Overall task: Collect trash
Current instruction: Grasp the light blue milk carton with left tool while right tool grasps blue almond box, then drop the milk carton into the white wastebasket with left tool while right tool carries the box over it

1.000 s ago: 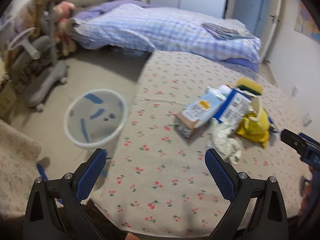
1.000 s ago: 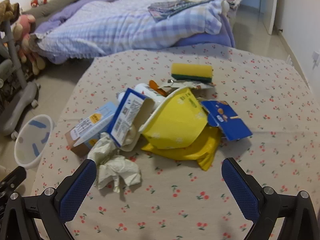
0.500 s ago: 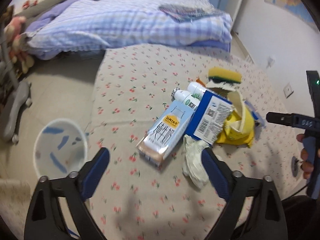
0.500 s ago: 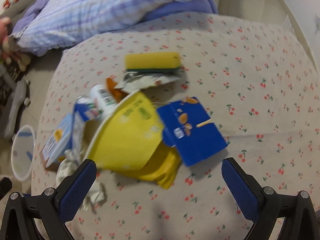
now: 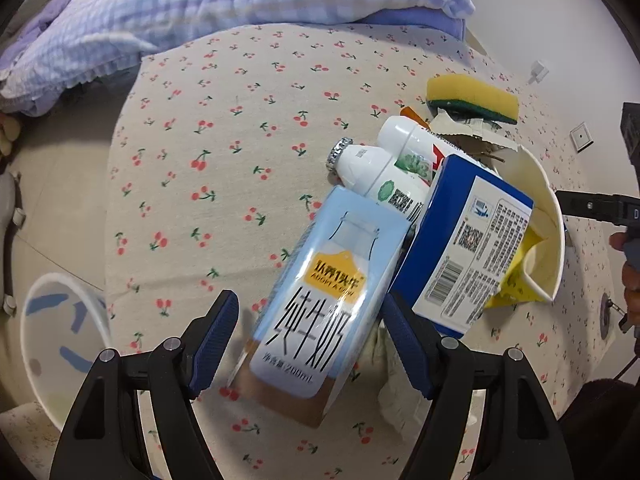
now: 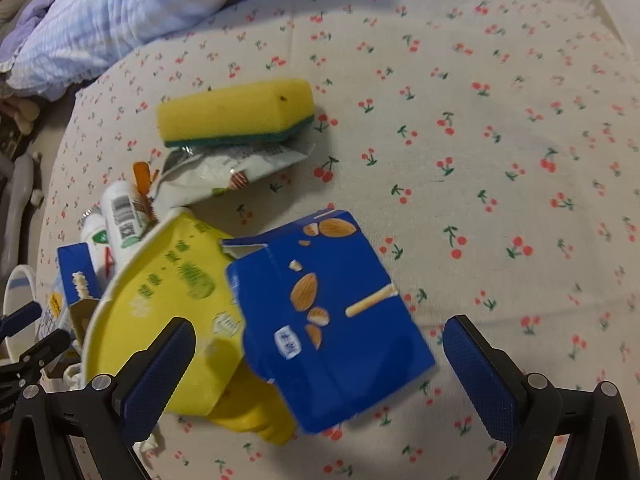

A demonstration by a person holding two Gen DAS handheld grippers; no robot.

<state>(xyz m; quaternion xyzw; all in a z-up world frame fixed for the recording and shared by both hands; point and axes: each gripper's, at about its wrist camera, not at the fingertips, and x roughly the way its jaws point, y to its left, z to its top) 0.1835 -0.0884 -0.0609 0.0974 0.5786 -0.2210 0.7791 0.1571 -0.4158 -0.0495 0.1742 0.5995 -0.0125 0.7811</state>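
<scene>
A pile of trash lies on the cherry-print table. My left gripper [image 5: 310, 344] is open, its jaws on either side of a light-blue milk carton [image 5: 320, 296]. Beside the carton lie a blue-and-white box [image 5: 468, 256], two white bottles [image 5: 384, 172], a yellow paper cup [image 5: 540, 240] and a yellow sponge [image 5: 472, 96]. My right gripper [image 6: 320, 364] is open, with a flat blue almond snack box [image 6: 328, 320] between its jaws, next to the yellow cup [image 6: 160, 312]. A sponge [image 6: 236, 112] and a torn wrapper [image 6: 224, 172] lie beyond.
A white waste bin [image 5: 60, 340] stands on the floor left of the table; its rim shows in the right wrist view [image 6: 18, 280]. A bed with checked purple bedding [image 5: 200, 4] lies behind the table. Crumpled tissue [image 5: 396, 400] lies under the left gripper's right finger.
Both grippers have moved forward and down to the trash pile. The left now straddles the milk carton; the right now straddles the blue snack box. Both have stayed open.
</scene>
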